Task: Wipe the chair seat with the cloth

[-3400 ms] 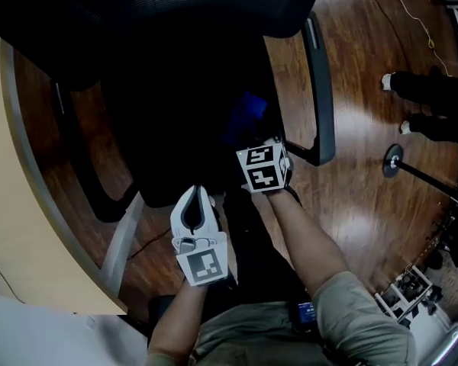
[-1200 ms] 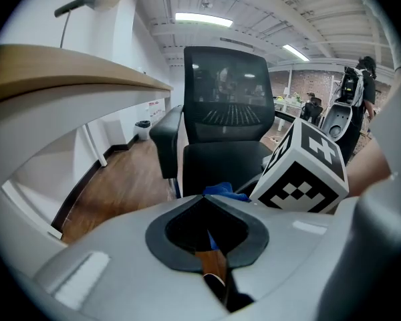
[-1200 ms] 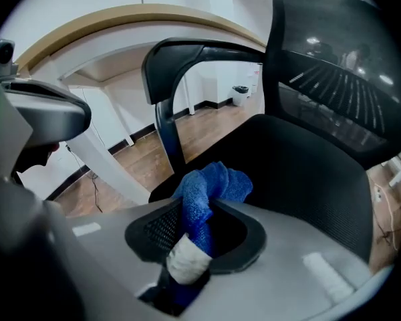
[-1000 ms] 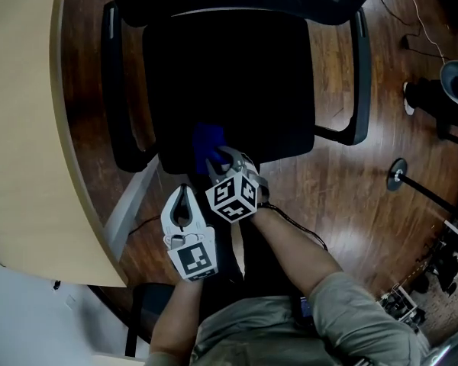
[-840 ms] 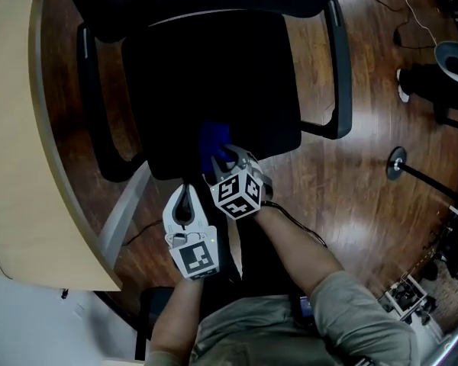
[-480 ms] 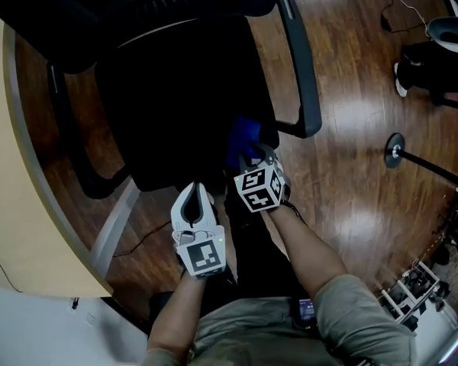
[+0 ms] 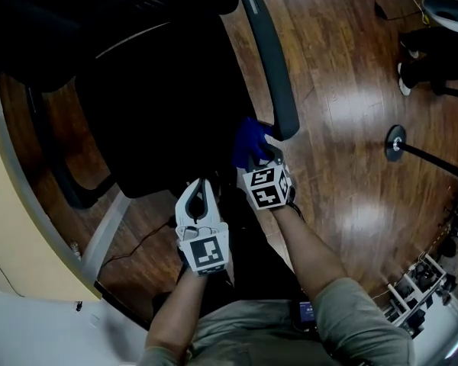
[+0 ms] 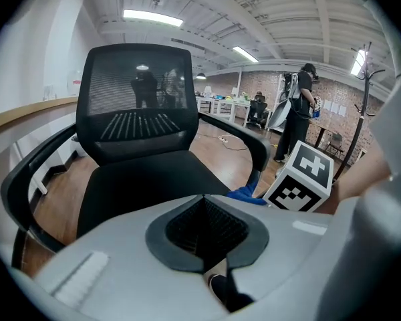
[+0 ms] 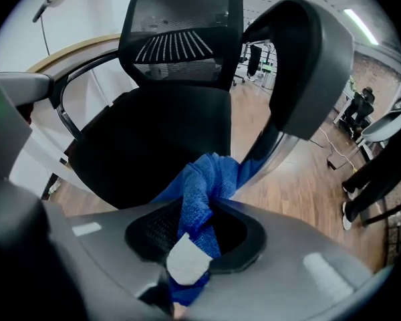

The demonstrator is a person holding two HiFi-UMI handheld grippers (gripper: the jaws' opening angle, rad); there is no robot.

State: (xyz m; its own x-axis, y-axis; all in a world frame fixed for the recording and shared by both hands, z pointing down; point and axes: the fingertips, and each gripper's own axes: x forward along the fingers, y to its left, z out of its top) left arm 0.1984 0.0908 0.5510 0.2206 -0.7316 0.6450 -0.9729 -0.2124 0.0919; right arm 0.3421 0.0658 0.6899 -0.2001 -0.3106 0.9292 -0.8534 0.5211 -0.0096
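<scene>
A black office chair seat [image 7: 160,105] fills the upper left of the head view. My right gripper [image 7: 256,157] is shut on a blue cloth [image 7: 248,139], which bunches at the seat's front right corner, just below the front end of the right armrest [image 7: 271,67]. In the right gripper view the cloth [image 9: 204,179] runs up out of the jaws toward the seat [image 9: 154,139], with the armrest [image 9: 307,65] close above. My left gripper [image 7: 199,186] hangs off the seat's front edge, shut with nothing in it. It looks over the seat [image 8: 147,179] at the cloth [image 8: 247,194].
A curved wooden desk [image 7: 15,227] borders the chair on the left. On the wood floor to the right are a round stand base [image 7: 395,145] and a person's feet [image 7: 435,52]. People [image 8: 297,119] stand far off behind the chair.
My right gripper has carried the cloth along the seat's front edge from the left part to the right corner by the armrest. The left gripper followed it to the right.
</scene>
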